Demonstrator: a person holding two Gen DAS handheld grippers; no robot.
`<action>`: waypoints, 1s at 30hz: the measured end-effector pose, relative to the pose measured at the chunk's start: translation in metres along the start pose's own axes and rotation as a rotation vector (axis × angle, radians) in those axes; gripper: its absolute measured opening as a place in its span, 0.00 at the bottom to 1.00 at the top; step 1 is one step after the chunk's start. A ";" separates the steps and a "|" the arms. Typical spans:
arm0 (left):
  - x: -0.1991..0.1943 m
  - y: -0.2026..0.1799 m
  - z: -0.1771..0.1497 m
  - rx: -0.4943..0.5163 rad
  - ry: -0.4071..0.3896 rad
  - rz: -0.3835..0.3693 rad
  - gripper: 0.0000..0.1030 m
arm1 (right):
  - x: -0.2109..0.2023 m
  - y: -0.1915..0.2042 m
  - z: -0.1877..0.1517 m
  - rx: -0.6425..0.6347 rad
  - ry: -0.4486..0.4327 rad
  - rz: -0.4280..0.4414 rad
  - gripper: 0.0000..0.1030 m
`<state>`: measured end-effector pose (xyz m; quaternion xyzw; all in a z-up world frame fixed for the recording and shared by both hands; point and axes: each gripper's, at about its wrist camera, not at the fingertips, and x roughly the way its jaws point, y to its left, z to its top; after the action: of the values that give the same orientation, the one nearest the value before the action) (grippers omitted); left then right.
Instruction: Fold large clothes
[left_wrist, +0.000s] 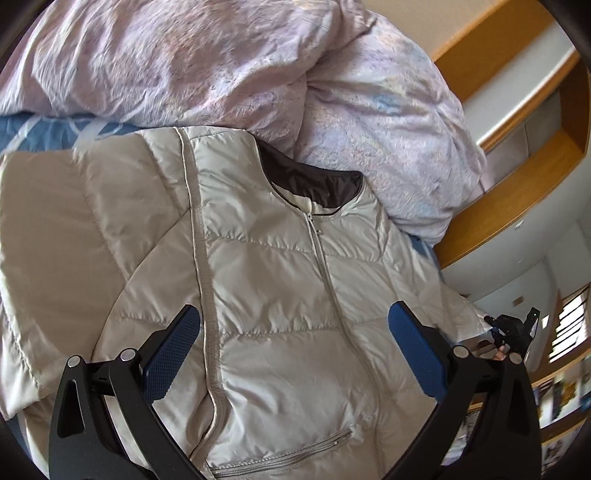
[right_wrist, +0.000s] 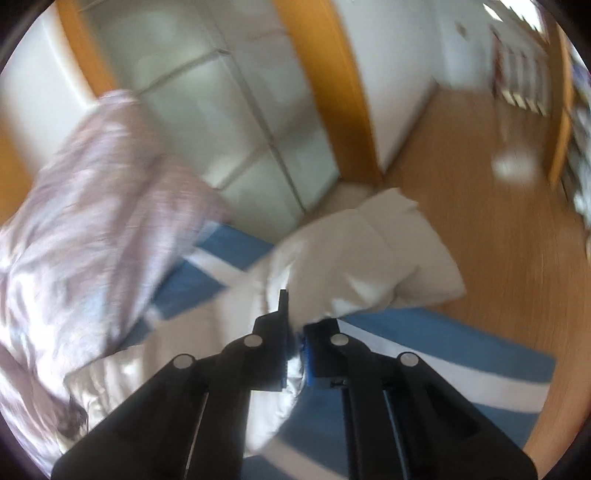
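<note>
A pale beige quilted jacket (left_wrist: 280, 280) lies front up on the bed, zipped, its dark-lined collar toward the quilt. One sleeve is folded across at the left. My left gripper (left_wrist: 293, 354) hovers above the chest, open, with nothing between its blue pads (left_wrist: 171, 354). In the blurred right wrist view my right gripper (right_wrist: 295, 332) is shut on the jacket's other sleeve (right_wrist: 354, 254), which is lifted off the bed at its edge. The right gripper (left_wrist: 511, 328) also shows small at the jacket's right side in the left wrist view.
A crumpled lilac quilt (left_wrist: 229, 62) is heaped behind the collar. The blue-and-white bed sheet (right_wrist: 443, 347) shows around the jacket. Wooden floor (right_wrist: 480, 206) lies beyond the bed's edge, with orange-framed wardrobe panels (right_wrist: 236, 122) and shelves (left_wrist: 517, 155) nearby.
</note>
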<state>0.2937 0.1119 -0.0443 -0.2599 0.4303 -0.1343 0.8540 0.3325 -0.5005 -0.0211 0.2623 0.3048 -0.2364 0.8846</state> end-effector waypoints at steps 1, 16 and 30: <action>-0.001 0.002 0.001 -0.013 -0.002 -0.012 0.99 | -0.009 0.013 -0.001 -0.036 -0.018 0.021 0.07; 0.022 -0.003 0.003 -0.179 0.034 -0.213 0.99 | -0.074 0.221 -0.160 -0.544 0.243 0.602 0.07; 0.063 0.003 0.000 -0.294 0.125 -0.252 0.94 | -0.068 0.267 -0.277 -0.942 0.311 0.509 0.15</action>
<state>0.3307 0.0856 -0.0878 -0.4247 0.4616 -0.1915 0.7549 0.3237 -0.1136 -0.0781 -0.0644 0.4314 0.1879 0.8800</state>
